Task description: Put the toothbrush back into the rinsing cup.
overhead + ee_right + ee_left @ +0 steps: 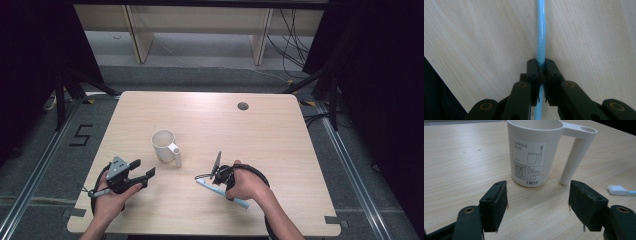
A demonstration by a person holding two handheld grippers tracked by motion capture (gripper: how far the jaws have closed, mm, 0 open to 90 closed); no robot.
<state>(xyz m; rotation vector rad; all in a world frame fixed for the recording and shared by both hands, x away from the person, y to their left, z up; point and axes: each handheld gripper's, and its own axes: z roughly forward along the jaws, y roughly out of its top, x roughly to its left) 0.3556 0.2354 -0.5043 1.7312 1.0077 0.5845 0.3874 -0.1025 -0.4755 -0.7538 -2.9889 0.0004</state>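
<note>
- High view puts both of your hands at the near edge of the pale wooden table [260,130], with the white plastic gargle mug with a hollow tube handle [164,144] standing upright between them and a little farther in.
- Your right gripper [540,72] has its 2 jaws clamped tight on the slim light-blue plastic toothbrush [541,32]; the right gripper view shows the pads pinching the handle from both sides, with the brush lying flat on the wood.
- The grasp looks made, but the lift is not yet done: in the high view the toothbrush rests on the table under your right hand [245,184], well apart from the mug.
- Your left gripper [537,202] is wide open with nothing between its pads; its view looks straight at the mug's printed label, and the white brush head peeks in at the right edge.
- What is left, as I judge it: raise the brush, carry it over to the mug and stand it inside, perhaps in the handle's hole. You may steady the mug with the left gripper first.
</note>
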